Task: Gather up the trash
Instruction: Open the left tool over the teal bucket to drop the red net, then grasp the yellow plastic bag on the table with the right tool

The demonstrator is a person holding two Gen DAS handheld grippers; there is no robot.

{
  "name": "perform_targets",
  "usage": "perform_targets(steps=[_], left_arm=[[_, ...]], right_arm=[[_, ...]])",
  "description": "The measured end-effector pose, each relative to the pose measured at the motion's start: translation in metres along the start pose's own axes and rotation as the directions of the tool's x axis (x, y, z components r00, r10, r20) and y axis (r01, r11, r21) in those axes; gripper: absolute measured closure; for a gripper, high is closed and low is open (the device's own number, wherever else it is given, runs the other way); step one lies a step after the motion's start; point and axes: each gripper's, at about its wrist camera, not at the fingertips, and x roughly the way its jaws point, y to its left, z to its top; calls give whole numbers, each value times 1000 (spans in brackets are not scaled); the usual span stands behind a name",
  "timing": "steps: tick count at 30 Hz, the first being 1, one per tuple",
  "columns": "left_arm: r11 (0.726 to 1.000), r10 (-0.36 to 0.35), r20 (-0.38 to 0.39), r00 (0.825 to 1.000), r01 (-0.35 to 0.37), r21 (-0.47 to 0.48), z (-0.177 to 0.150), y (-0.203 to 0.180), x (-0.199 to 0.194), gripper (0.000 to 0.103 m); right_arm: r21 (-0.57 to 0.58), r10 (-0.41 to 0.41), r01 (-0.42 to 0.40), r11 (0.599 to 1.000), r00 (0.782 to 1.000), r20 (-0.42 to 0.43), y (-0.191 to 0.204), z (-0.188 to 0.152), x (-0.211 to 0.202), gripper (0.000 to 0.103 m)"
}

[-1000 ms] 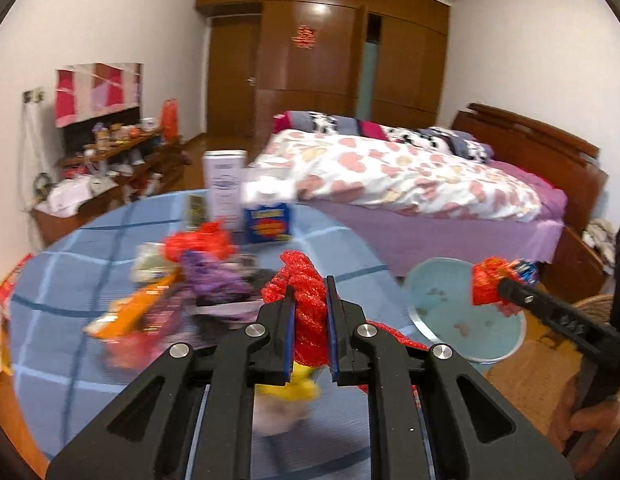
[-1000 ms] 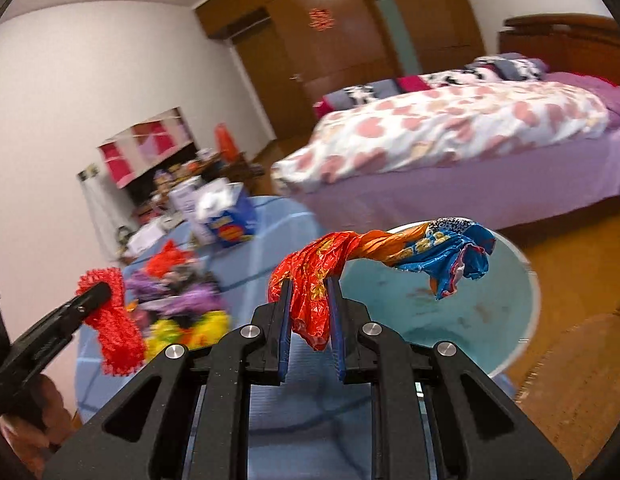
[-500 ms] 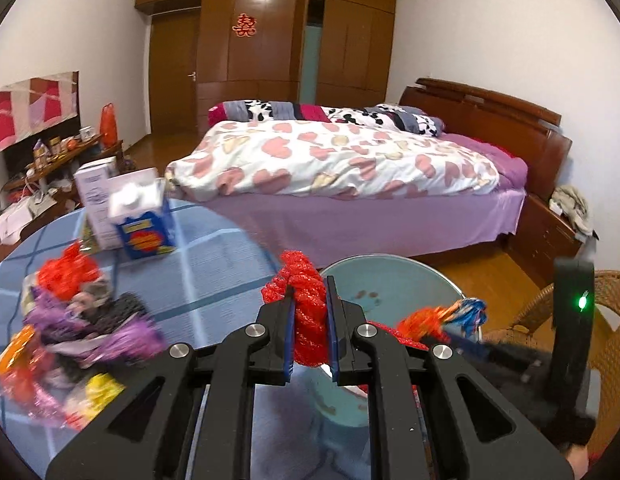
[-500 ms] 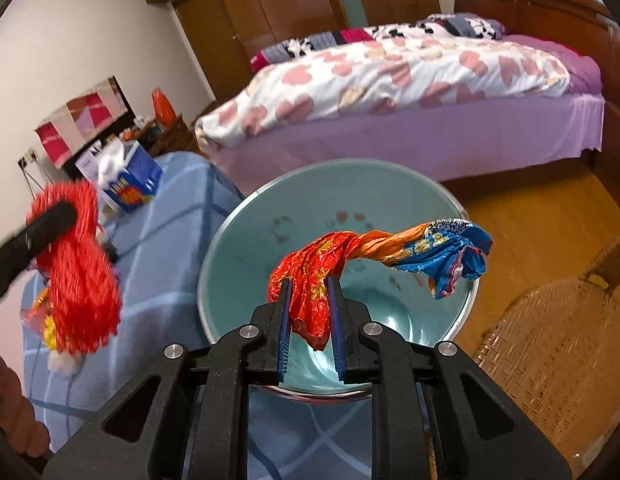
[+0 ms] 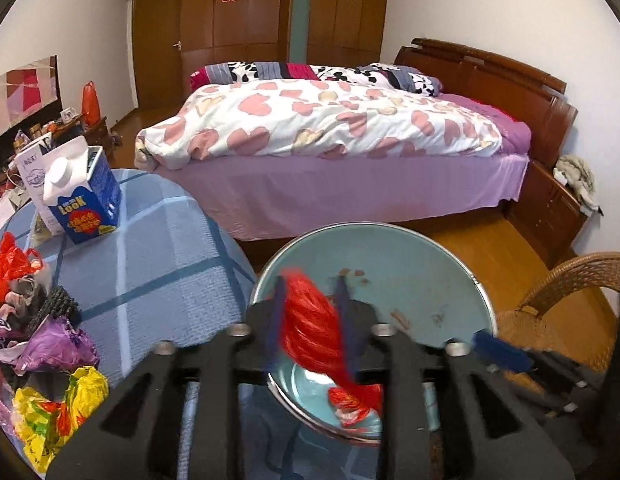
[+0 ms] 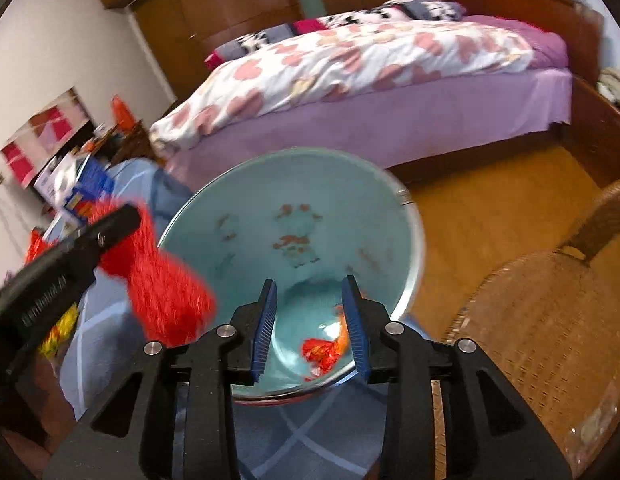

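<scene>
Right gripper [image 6: 312, 330]: jaws have just been opening and stand apart, nothing pressed between the blue pads. Below and between them, the orange-red wrapper [image 6: 324, 350] lies in the bottom of the teal basin [image 6: 293, 200], near the rim closest to the camera. It is crumpled, too blurred for its long axis to be read.

Left gripper [image 5: 310, 330]: jaws have also just been opening. The red mesh bundle [image 5: 316, 332] is between the pads, blurred; a gap shows on its right side, so the pads do not clamp it. Its long axis runs from upper left, between the fingertips, down to lower right, the lower end pointing into the basin [image 5: 390, 256]. In the right wrist view the same bundle [image 6: 161, 280] hangs below the left gripper's finger [image 6: 109, 226], over the basin's left rim.

Basin sits at the edge of the blue checked tablecloth [image 5: 157, 264]. On the cloth's left side: a heap of remaining trash [image 5: 41, 344], purple, yellow and red wrappers. Behind it, a blue carton [image 5: 83, 200]. Beyond the table, the bed [image 5: 330, 128]. A wicker chair [image 6: 550, 320] stands just right of the basin.
</scene>
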Motion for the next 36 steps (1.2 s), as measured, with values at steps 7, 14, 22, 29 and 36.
perform_targets(steps=[7, 14, 22, 29, 36], left_arm=[[995, 96, 28, 995, -95, -40, -3, 26, -22, 33], [986, 162, 28, 986, -160, -53, -11, 46, -47, 27], [970, 236, 49, 970, -232, -74, -21, 66, -78, 14], [949, 303, 49, 952, -297, -102, -33, 92, -99, 8], [923, 365, 37, 930, -356, -148, -45, 123, -118, 6]], right_arm=[[50, -39, 34, 998, 993, 115, -7, 5, -25, 54], [12, -8, 6, 1000, 985, 171, 11, -1, -40, 33], [-28, -1, 7, 1000, 977, 211, 36, -6, -53, 20], [-59, 17, -3, 998, 971, 238, 59, -10, -60, 11], [-140, 91, -65, 988, 977, 192, 96, -19, -58, 11]])
